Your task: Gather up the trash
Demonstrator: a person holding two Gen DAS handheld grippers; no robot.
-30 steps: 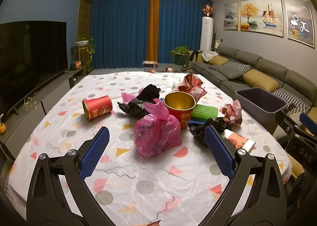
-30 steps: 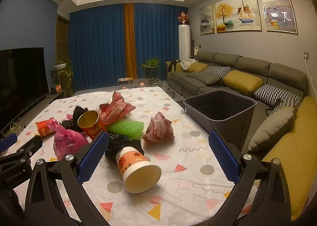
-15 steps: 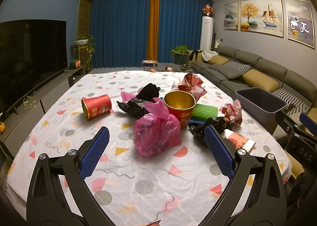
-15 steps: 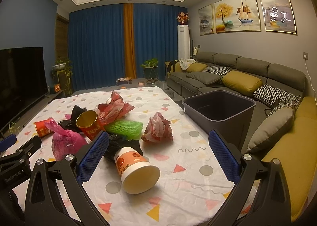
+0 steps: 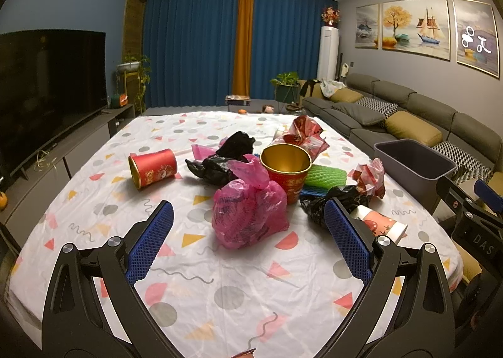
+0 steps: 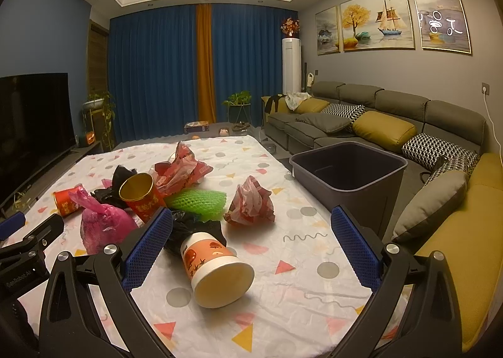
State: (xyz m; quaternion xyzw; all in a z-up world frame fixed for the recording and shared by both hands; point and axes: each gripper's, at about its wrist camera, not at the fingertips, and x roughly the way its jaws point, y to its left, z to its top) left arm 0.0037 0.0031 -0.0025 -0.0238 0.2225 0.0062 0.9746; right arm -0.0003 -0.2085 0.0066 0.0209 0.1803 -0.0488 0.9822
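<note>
Hovering above the near edge of the patterned table (image 6: 298,267), the right gripper (image 6: 251,241) had its jaws spread wide and empty, with the tipped paper cup (image 6: 217,270) lying at lower centre between them; the grey bin (image 6: 349,169) stood at right of frame, just beside the table. The left gripper (image 5: 248,232) was equally wide and empty, framing the pink bag (image 5: 250,216) at centre. Closing across the cup's body, not its soft rim, would likely grip best without crushing it

Your left gripper (image 5: 248,243) hangs wide open over the patterned tablecloth (image 5: 220,295). The knotted pink plastic bag (image 5: 250,216) sits just ahead, between its fingers.
</note>
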